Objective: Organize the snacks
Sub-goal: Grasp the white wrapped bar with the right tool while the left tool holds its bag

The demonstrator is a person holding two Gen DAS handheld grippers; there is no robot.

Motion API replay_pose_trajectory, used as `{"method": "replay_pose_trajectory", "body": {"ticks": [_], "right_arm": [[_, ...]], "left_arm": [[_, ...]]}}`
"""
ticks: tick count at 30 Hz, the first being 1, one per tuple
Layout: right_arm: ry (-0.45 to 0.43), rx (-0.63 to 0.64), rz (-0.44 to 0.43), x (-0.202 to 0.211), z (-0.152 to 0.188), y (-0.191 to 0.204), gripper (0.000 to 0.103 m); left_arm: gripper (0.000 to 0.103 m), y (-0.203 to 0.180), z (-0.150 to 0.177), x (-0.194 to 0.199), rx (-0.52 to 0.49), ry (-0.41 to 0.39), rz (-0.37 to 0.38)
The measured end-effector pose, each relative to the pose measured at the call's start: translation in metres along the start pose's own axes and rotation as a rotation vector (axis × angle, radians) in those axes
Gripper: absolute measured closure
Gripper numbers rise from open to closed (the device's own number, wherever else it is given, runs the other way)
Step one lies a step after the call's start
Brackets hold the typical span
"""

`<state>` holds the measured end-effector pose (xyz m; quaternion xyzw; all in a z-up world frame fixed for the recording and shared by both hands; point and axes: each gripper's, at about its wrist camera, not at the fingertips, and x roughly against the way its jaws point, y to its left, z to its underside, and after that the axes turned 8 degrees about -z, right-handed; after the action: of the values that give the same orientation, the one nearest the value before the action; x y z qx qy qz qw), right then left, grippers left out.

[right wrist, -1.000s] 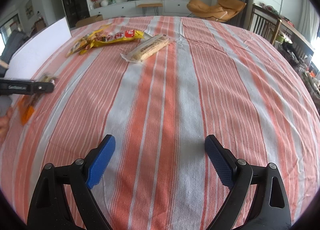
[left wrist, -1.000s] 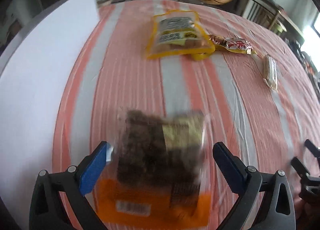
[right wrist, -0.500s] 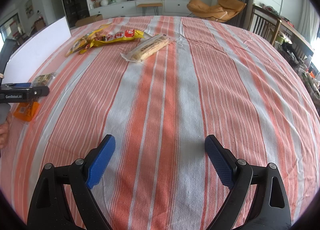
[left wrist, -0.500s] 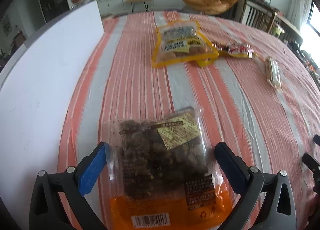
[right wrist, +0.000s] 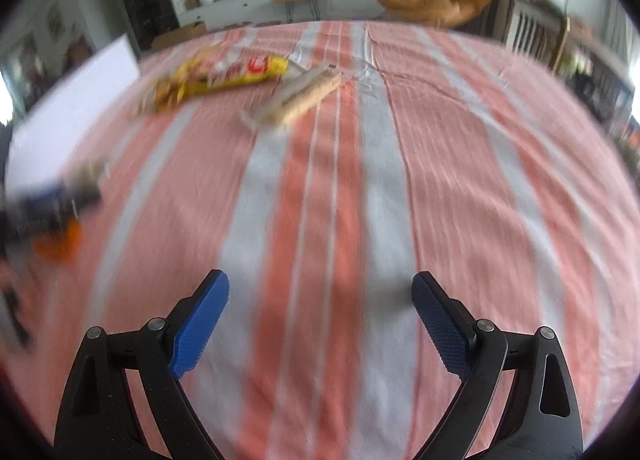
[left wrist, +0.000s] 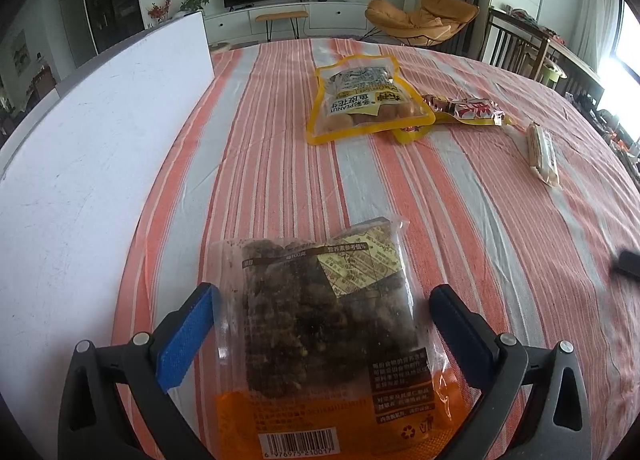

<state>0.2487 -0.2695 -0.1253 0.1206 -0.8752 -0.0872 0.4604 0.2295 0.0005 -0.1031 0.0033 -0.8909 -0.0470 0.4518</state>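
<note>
A clear bag of dark snacks with an orange bottom lies flat on the striped cloth between the open jaws of my left gripper; the pads stand apart from it. Farther off lie a yellow peanut bag, a red-and-yellow wrapped snack and a pale cracker pack. My right gripper is open and empty over bare cloth. Its blurred view shows the yellow wrappers, the cracker pack and the left gripper at the left edge.
A white board lies along the left side of the table, also in the right wrist view. The striped tablecloth covers the table. Chairs and a TV stand sit beyond the far edge.
The dark snack bag has come to rest flat on the cloth between the open left jaws. The right gripper has started moving forward; its view is now blurred.
</note>
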Motion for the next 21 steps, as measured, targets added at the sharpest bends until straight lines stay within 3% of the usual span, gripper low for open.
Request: {"method": "replay_pose_trajectory", "body": {"ticks": [3, 6, 8, 10, 11, 13, 14, 15, 17, 21], "right_arm": [[-0.047, -0.221, -0.119, -0.013, -0.046, -0.017, 0.009], [-0.026, -0.311, -0.085, -0.050, -0.090, -0.018, 0.008], [-0.046, -0.271, -0.027, -0.066, -0.110, -0.005, 0.008], [-0.019, -0.196, 0.004, -0.083, -0.121, 0.013, 0.009], [-0.006, -0.128, 0.060, -0.092, -0.125, 0.025, 0.011], [-0.001, -0.038, 0.122, -0.099, -0.124, 0.041, 0.027], [-0.015, -0.015, 0.154, -0.098, -0.123, 0.044, 0.058], [-0.036, 0.000, 0.189, -0.094, -0.119, 0.045, 0.059], [-0.052, -0.011, 0.148, -0.084, -0.110, 0.037, 0.066], [-0.036, 0.084, 0.132, -0.059, -0.077, 0.034, 0.067]], "left_arm": [[0.000, 0.000, 0.000, 0.000, 0.000, 0.000, 0.000], [0.000, 0.000, 0.000, 0.000, 0.000, 0.000, 0.001], [0.000, 0.001, 0.000, 0.000, -0.001, 0.000, 0.001], [0.000, 0.000, 0.000, 0.000, 0.000, 0.000, 0.001], [0.000, 0.000, 0.000, 0.000, -0.001, 0.000, 0.001], [0.000, 0.000, 0.000, 0.000, -0.001, 0.000, 0.001], [0.000, 0.000, 0.000, 0.000, -0.001, 0.000, 0.001], [0.000, 0.000, 0.000, 0.000, -0.001, 0.000, 0.001], [0.000, 0.000, 0.000, 0.000, -0.001, 0.000, 0.001], [0.000, 0.000, -0.002, -0.001, 0.000, 0.000, 0.001]]}}
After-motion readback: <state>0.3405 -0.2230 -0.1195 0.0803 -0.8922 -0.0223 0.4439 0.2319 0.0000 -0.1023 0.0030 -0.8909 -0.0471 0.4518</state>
